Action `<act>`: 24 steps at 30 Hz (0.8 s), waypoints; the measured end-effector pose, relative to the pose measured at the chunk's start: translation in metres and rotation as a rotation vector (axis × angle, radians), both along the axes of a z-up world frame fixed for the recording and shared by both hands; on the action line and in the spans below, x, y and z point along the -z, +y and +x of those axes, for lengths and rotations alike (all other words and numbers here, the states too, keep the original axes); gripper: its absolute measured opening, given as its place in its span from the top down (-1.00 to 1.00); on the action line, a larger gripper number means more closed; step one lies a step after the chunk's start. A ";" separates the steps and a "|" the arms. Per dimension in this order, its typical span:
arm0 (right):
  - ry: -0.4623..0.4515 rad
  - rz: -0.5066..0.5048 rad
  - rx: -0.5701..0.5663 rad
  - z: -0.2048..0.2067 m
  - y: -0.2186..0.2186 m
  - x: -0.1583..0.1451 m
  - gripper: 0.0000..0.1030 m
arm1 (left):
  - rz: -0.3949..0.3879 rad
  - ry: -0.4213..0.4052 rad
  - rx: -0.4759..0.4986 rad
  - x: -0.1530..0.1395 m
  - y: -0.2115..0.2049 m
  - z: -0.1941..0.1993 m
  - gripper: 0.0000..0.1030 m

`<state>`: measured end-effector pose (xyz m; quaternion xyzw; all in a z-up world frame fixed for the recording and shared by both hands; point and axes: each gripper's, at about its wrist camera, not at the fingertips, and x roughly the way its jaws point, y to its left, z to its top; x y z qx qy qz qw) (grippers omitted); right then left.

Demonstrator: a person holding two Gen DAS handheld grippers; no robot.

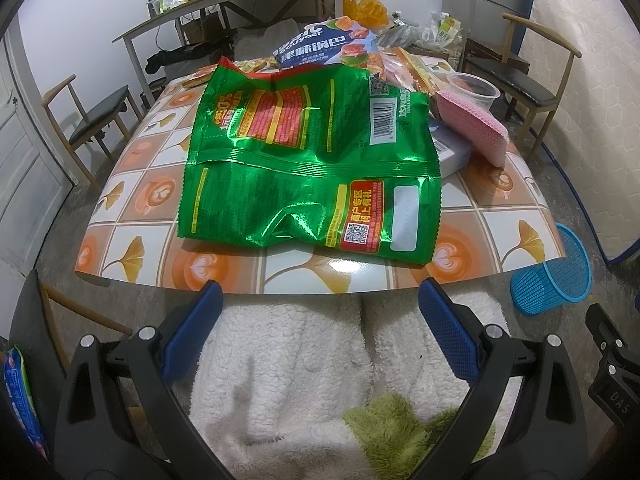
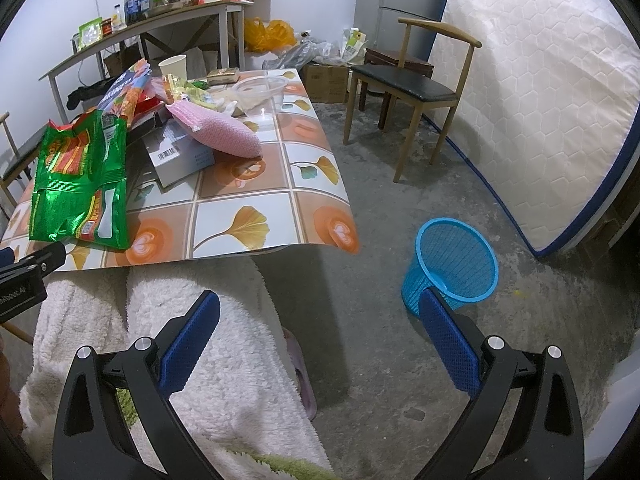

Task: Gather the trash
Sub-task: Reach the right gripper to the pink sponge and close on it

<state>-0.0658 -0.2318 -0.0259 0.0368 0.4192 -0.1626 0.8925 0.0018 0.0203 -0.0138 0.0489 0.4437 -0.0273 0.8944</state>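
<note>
A crumpled green snack bag [image 1: 312,168] lies on the tiled table [image 1: 224,268] near its front edge; it also shows at the left of the right wrist view [image 2: 84,168]. My left gripper [image 1: 320,300] is open and empty, just short of the table edge, in front of the bag. My right gripper [image 2: 320,312] is open and empty, low over the person's lap and the floor. A blue mesh waste basket [image 2: 452,268] stands on the floor right of the table, just beyond the right fingertip; it also shows in the left wrist view [image 1: 556,276].
A pink sponge [image 2: 216,132], a grey box [image 2: 180,156], a blue snack bag [image 1: 320,44], clear plastic containers [image 2: 260,88] and a paper cup [image 2: 174,66] crowd the table's far part. Wooden chairs [image 2: 412,84] stand around. A mattress [image 2: 540,100] leans at the right.
</note>
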 end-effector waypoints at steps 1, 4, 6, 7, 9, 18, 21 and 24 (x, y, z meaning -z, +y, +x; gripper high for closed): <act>0.001 0.002 -0.004 0.000 0.000 0.001 -0.88 | 0.001 0.000 -0.001 0.001 0.000 0.000 -0.83; 0.001 0.022 -0.024 0.005 0.001 0.002 -0.88 | 0.007 0.004 -0.006 0.001 -0.001 0.001 -0.83; -0.008 0.049 -0.038 0.007 0.000 0.001 -0.88 | 0.015 0.009 -0.013 0.001 -0.003 0.003 -0.83; -0.016 0.063 -0.044 0.009 -0.001 0.000 -0.88 | 0.018 0.011 -0.017 0.002 -0.003 0.004 -0.83; -0.040 0.078 -0.053 0.012 -0.003 -0.003 -0.88 | 0.027 0.005 -0.026 0.001 -0.003 0.006 -0.83; -0.191 0.112 -0.136 0.028 -0.006 -0.021 -0.88 | 0.000 -0.079 -0.082 -0.014 0.021 0.024 -0.83; -0.225 0.143 -0.152 0.033 -0.008 -0.021 -0.88 | -0.027 -0.083 -0.093 -0.017 0.032 0.032 -0.83; -0.247 0.197 -0.181 0.039 -0.009 -0.017 -0.88 | -0.049 -0.099 -0.069 -0.019 0.039 0.039 -0.83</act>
